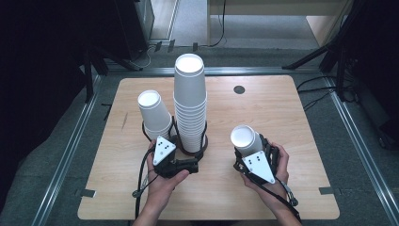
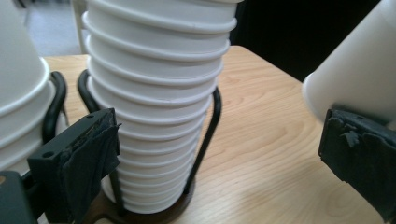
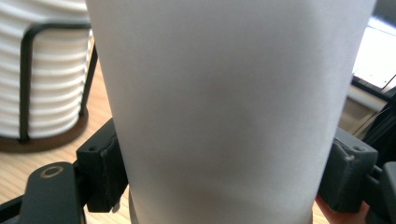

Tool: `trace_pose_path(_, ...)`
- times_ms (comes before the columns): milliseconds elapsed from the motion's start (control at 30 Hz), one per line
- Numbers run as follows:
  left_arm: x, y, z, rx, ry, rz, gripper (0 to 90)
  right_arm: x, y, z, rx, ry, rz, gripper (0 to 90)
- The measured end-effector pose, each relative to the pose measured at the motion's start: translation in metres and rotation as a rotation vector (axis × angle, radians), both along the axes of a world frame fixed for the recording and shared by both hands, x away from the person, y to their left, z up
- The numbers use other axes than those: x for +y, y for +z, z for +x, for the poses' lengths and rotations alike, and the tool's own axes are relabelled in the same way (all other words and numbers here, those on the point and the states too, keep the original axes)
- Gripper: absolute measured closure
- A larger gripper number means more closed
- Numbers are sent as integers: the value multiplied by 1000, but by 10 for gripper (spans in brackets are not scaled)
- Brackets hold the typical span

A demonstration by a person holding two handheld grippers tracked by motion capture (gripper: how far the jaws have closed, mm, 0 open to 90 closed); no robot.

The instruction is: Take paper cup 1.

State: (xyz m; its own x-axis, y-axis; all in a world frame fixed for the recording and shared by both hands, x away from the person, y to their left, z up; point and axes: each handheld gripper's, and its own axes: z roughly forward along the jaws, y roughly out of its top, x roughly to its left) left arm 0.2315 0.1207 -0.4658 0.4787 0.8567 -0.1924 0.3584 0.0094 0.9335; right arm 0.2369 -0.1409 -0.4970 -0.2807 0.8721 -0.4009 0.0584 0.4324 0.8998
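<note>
A single white paper cup [image 1: 245, 139] is sitting upside down in the right gripper [image 1: 256, 157], its flat base facing up, over the right part of the bench [image 1: 282, 117] toward the near edge. In the right gripper view the cup's wall [image 3: 224, 107] is taking up nearly the whole frame, with a black jaw pressing against it on each side, so the gripper is clamped on it; the cup's rim is running off the bottom of that frame and I cannot make it out.

The left gripper [image 1: 181, 147] is standing at the foot of the tall stack of cups [image 1: 190, 103] near the middle of the bench. Its jaws are spread apart, one beside the stack and the other far off to the side, gripping nothing. In the left gripper view the top of the tall stack [image 2: 159, 93] is being cut off, and its lowest cups are sitting inside a black wire holder [image 2: 208, 135] on a dark round base.

A shorter stack of cups [image 1: 154, 114] is leaning just to the left of the tall one, its lower part hidden behind the left gripper's grey plate.
</note>
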Motion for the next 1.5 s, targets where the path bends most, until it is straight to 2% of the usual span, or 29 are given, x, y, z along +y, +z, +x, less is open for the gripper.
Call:
trace_pose_path(67,-2,1,-1,1,-12,1,0,3,-4,-1,-17,0,-42,180)
trace_pose_path(233,-6,6,-3,21,-47,-26,0,10,-11,-1,-26,2,-73,179)
trace_pose_path(333,-8,9,-4,48,-76,-63,0,14,-16,-2,-35,11,-108,179)
trace_pose_path(400,-9,10,-4,53,-83,-68,0,15,-18,-3,-36,13,-119,179)
trace_pose_path(467,-10,13,-6,66,-108,-97,0,20,-22,-5,-40,18,-136,179)
trace_pose_path(567,-12,15,-7,78,-116,-105,0,25,-25,-7,-49,31,-162,178)
trace_pose_path(633,-15,15,-7,108,-136,-108,0,29,-27,-9,-55,38,-177,178)
trace_pose_path(800,-20,15,-7,144,-175,-119,0,38,-33,-13,-68,57,-214,178)
trace_pose_path(1033,-26,16,-8,168,-203,-108,0,48,-38,-19,-78,87,-250,178)
trace_pose_path(1333,-33,16,-9,193,-220,-83,0,57,-41,-25,-91,111,-270,177)
trace_pose_path(1500,-34,14,-7,240,-223,-66,0,61,-42,-29,-101,128,-278,176)
